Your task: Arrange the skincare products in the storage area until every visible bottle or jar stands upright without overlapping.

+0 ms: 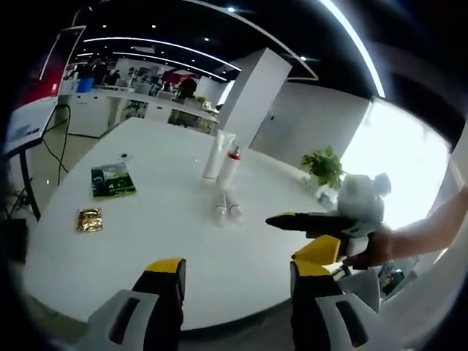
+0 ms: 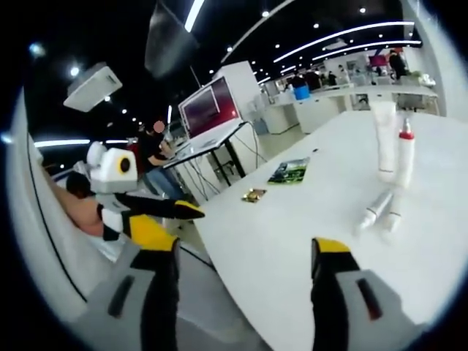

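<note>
On the white table point(image 1: 146, 248) a tall white tube point(image 1: 218, 153) and a white bottle with a red cap point(image 1: 229, 168) stand upright side by side. Two small white bottles point(image 1: 221, 210) point(image 1: 235, 211) lie flat just in front of them. In the right gripper view the same tube point(image 2: 384, 139), red-capped bottle point(image 2: 404, 157) and lying bottles point(image 2: 373, 210) point(image 2: 393, 213) sit at the right. My left gripper point(image 1: 238, 274) is open and empty, short of the table edge. My right gripper point(image 2: 245, 263) is also open and empty, and it shows as the right gripper point(image 1: 292, 235) held by a hand.
A green packet point(image 1: 112, 180) and a gold packet point(image 1: 89, 219) lie on the table's left part. A potted plant point(image 1: 323, 167) stands at the far edge. A screen on a stand point(image 2: 208, 110) and a person are beside the table. The left gripper point(image 2: 179, 219) is off the table's edge.
</note>
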{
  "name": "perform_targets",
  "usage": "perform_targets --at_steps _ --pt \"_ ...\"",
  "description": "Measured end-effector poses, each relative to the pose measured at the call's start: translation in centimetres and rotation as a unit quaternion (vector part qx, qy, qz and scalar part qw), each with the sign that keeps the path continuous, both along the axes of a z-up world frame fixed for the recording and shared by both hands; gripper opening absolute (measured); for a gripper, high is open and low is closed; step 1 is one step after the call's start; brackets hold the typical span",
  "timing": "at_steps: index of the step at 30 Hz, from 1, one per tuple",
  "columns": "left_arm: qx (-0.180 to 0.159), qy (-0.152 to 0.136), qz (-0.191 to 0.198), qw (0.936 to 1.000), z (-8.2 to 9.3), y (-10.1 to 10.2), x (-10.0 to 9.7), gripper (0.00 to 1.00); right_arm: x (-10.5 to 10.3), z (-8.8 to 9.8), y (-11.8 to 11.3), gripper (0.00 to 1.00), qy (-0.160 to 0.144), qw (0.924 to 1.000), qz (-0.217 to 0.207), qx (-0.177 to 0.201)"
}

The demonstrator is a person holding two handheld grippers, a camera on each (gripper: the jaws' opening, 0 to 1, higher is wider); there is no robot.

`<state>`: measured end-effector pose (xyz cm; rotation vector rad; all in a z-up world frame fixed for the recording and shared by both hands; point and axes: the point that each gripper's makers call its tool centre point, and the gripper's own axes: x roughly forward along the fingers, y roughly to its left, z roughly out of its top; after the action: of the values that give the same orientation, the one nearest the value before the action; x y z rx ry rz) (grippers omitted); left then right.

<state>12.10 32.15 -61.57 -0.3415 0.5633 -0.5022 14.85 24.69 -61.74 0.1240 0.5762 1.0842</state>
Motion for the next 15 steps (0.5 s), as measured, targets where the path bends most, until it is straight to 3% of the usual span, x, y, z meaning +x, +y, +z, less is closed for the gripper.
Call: perform_targets --at_steps 4,10,14,15 --pt "0.001 0.003 0.008 1.0 -0.1 0.1 0.2 0.6 0.0 0.1 -0.4 0.75 -0.002 1.0 -0.006 0.003" --pt "0.03 -0.002 -0.011 0.9995 -0.5 -0.6 -0.2 0.6 0.8 -1.7 -2.7 0.74 0.008 0.9984 -0.052 -0.021" --pt "0.065 -0.015 -0.003 0.9978 -0.4 -0.5 -0.2 0.56 3.5 -5.2 -5.9 0.7 0.041 0.9877 -0.131 -0.075" --pt "0.086 -0.035 0.014 0.9955 -0.2 0.0 0.2 0.53 4.3 -5.7 -6.6 0.69 0.048 0.984 -0.145 -0.091"
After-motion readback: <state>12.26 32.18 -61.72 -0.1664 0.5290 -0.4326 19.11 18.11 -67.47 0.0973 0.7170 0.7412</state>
